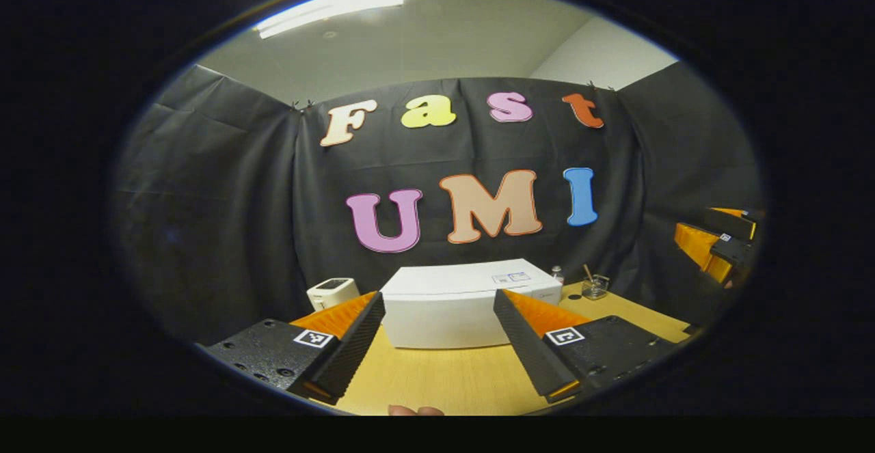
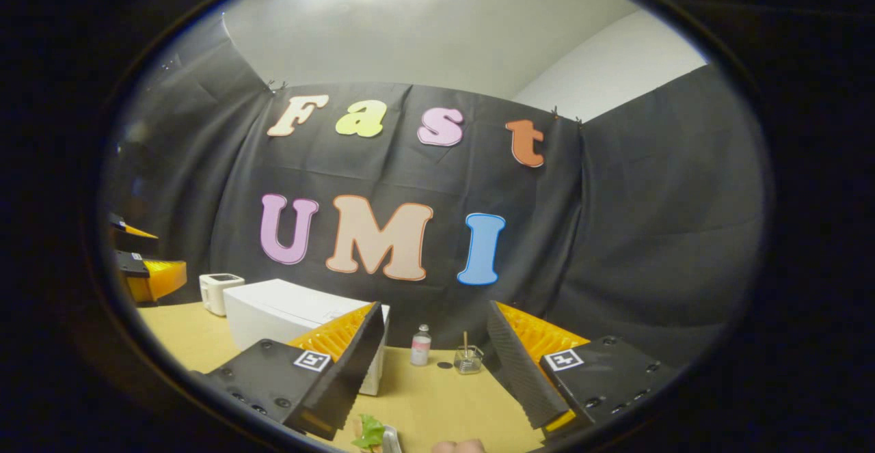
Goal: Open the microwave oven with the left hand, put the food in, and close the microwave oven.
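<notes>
The white microwave oven stands shut at the middle of the wooden table, straight ahead in the left gripper view. My left gripper hangs open in front of it, some way short of the door, holding nothing. In the right gripper view the microwave oven sits to the left. My right gripper is open and holds nothing. The food, a sandwich with green leaf on a plate, peeks in at the bottom edge, below the fingers. The other gripper appears at the far right in the left gripper view and at the far left in the right gripper view.
A small white appliance stands left of the microwave. A small bottle and a glass with a stick stand at the back right of the table. Black cloth walls close in the back and sides. A fingertip shows at the bottom.
</notes>
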A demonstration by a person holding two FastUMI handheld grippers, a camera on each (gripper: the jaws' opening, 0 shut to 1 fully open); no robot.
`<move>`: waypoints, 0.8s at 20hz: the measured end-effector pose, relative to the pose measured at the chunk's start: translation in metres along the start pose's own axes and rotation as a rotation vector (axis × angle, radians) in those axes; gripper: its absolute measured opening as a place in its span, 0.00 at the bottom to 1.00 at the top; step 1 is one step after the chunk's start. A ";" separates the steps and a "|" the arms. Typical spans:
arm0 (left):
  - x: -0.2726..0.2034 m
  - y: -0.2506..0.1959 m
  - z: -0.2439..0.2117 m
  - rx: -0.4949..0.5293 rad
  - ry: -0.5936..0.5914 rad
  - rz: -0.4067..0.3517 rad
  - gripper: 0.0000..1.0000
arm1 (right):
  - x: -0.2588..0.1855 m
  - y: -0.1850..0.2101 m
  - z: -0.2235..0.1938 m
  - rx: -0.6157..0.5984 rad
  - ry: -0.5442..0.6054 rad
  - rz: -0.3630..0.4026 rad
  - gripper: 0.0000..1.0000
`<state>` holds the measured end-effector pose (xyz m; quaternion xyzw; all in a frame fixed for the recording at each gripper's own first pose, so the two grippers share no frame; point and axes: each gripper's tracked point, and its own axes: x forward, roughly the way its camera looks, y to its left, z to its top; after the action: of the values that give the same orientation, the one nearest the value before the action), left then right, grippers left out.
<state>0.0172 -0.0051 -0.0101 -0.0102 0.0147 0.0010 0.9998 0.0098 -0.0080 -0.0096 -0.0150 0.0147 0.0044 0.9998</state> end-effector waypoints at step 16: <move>0.048 -0.018 -0.032 -0.021 0.026 -0.019 0.99 | 0.000 -0.012 -0.001 -0.006 0.007 0.020 0.96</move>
<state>0.0639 -0.0233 -0.0431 -0.0210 0.0277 -0.0085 0.9994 0.0100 -0.0195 -0.0099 -0.0177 0.0184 0.0144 0.9996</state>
